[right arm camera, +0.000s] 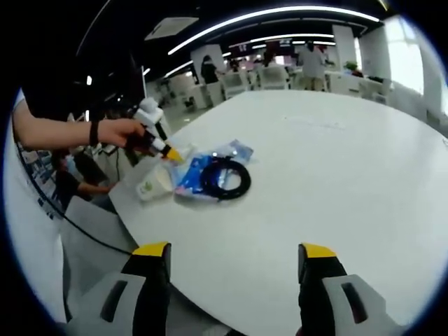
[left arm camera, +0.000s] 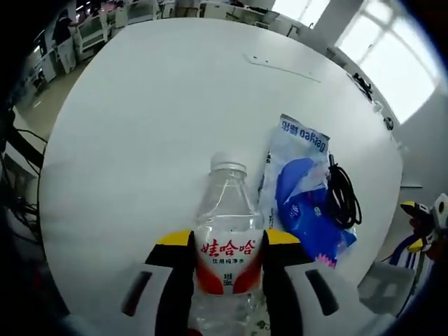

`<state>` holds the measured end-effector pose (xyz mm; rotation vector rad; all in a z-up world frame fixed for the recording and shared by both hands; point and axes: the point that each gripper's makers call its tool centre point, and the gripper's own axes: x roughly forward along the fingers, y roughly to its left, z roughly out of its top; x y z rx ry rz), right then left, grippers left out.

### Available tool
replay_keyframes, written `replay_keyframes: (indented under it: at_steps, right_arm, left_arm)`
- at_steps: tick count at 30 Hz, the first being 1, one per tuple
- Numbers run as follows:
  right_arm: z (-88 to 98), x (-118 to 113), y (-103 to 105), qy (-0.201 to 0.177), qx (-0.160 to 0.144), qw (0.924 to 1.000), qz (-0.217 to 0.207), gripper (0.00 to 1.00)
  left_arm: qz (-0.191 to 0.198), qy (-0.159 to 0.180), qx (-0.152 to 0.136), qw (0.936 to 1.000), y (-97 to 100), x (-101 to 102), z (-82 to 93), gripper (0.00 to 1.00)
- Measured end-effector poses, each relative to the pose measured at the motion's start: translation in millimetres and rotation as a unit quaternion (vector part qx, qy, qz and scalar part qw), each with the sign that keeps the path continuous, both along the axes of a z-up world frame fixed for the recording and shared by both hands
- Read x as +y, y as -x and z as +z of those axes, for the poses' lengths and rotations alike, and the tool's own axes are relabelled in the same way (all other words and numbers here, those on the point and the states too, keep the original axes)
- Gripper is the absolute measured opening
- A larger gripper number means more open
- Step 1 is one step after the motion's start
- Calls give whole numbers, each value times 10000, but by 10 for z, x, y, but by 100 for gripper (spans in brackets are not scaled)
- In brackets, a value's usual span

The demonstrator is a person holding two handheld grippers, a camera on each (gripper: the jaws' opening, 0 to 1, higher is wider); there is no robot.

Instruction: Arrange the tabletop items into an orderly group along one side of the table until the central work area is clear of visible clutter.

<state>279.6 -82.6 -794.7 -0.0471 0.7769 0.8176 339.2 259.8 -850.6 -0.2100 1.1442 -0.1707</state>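
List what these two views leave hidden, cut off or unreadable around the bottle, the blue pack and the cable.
- Water bottle: in the left gripper view its base is cut off by the bottom edge, and the jaws of the left gripper cover its sides.
- Blue pack: the bottle hides its near edge; small print unreadable.
- Black cable: ends too small to tell in the right gripper view.
- Right gripper: open, holding nothing.

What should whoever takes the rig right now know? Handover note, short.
Left gripper: shut on the water bottle, held at the table edge beside the blue packet.
Right gripper: open, holding nothing, above the near rim.
Black cable lies coiled on the packet.
Done: packet and cable grouped at one side; centre looks bare.
Left: probably set the bottle down beside them and release.
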Motion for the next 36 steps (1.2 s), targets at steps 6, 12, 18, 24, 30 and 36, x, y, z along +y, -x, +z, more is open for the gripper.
replay_keyframes:
  at_steps: [6,12,18,24,30,36]
  right_arm:
    - [13,19,15,-13,-9,10000,4,75]
    - [6,29,14,-33,-20,10000,3,75]
    - [3,63,4,-51,-39,10000,59,75]
    - [53,86,-10,-66,-81,9999,94,75]
    - [79,122,-2,-82,-115,9998,148,75]
    - [73,142,-13,-101,-130,9997,193,75]
  left_arm:
    - [49,-33,-98,9999,-2,51,36,35]
    - [206,-22,-294,9994,-11,137,140,36]
    - [302,-70,-397,9987,19,241,197,35]
    - [391,-79,-483,9980,51,309,250,35]
    - [461,-91,-558,9973,91,354,295,35]
    - [528,-103,-624,9966,151,379,358,35]
